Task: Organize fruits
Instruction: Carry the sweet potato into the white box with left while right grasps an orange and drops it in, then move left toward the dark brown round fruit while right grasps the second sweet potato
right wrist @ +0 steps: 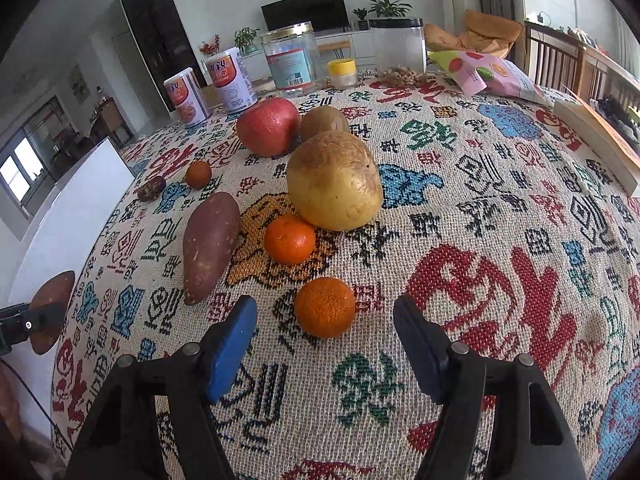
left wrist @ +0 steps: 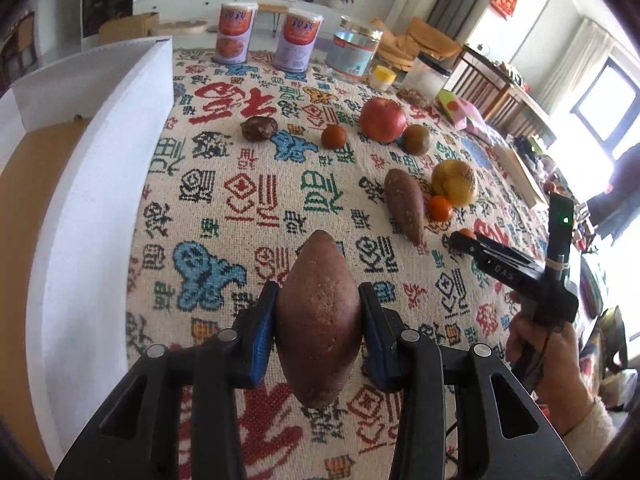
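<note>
The left gripper (left wrist: 319, 324) is clenched on a sweet potato (left wrist: 319, 332): both blue pads (left wrist: 262, 336) press its flanks at the widest part, with one pointed tip reaching forward past the fingers and the blunt end hanging back toward the camera, the whole root lifted clear of the patterned tablecloth (left wrist: 224, 208). Just left of it runs the white wall of a box (left wrist: 92, 184) at the cloth's edge. In the right wrist view the same held root shows small at the left margin. The right gripper (right wrist: 325, 344) is released, its jaws standing apart with nothing pressed between them; a mandarin (right wrist: 325, 307) lies on the cloth just ahead of the fingertips, roughly centred in the gap but touching neither pad. Beyond it sits a second mandarin (right wrist: 290, 239), touching or nearly touching a large yellowish pear (right wrist: 335, 182). Left of these lies a second sweet potato (right wrist: 210, 246), flat on the cloth with its narrow tip pointing toward the gripper. Farther back are a red apple (right wrist: 269, 127) with a kiwi (right wrist: 324, 122) beside it, a small dark orange fruit (right wrist: 198, 175), and a wrinkled brown fruit (right wrist: 151, 189) near the cloth's edge. Tins (right wrist: 234, 82) and jars (right wrist: 292, 62) line the far end of the table. From the left wrist view, a hand (left wrist: 548, 360) holds the right gripper at the right side.
</note>
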